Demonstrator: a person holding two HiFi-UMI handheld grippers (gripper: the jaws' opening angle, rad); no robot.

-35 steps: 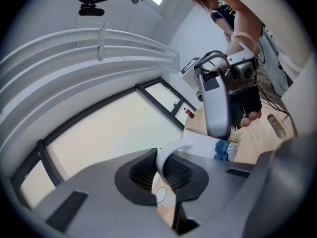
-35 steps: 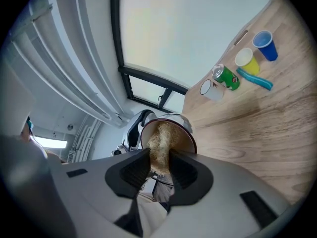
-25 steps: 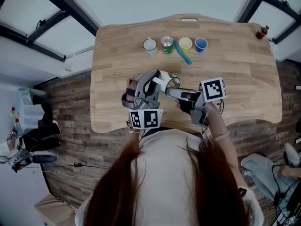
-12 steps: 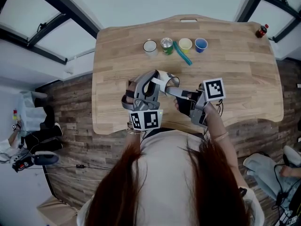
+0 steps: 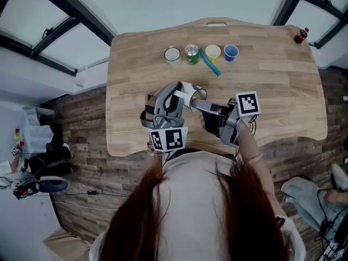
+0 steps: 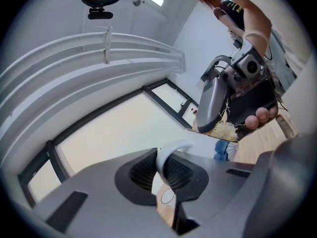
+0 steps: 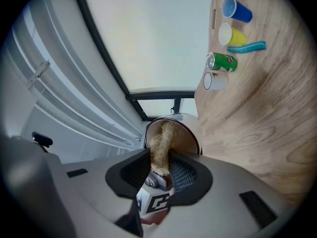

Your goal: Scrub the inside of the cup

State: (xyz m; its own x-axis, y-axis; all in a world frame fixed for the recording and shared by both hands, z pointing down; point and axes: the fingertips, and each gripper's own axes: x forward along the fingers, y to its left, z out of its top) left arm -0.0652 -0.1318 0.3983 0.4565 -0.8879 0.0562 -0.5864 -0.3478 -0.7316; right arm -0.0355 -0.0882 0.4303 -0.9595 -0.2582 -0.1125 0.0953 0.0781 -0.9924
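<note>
Looks mid-scrub. Left hand-held gripper [image 6: 166, 171] clamped shut on the handle [image 6: 167, 155] of the white cup [image 5: 191, 93]. Holding it up in the air over the near part of the surface [image 5: 272, 80], not resting on anything.

Cup tipped on its side, mouth turned right, so long axis running pretty much straight along the right hand-held gripper [image 7: 161, 171]. Dead ahead of those jaws in the right gripper view, rim facing the camera nearly full on. Right one obviously the nearer, and the only free one anyway.

Right hand-held gripper closed on a straw-coloured fibrous scrubber [image 7: 159, 145], gripping it low down by a labelled base. Fluffy end poked past the rim and pressed against the inner wall. Can't tell how deep, with the bottom of the cup mostly hidden behind the fibres.

Best guess for the next bit: push further in along that same axis and twist, keeping both lined up. An off-line shove probably enough to lever the cup round on that thin handle grip.

Far side of the surface: white mug [image 7: 214, 81], green can [image 7: 221, 61], yellow cup [image 7: 230, 35], blue cup [image 7: 235, 9], well apart from all this.
</note>
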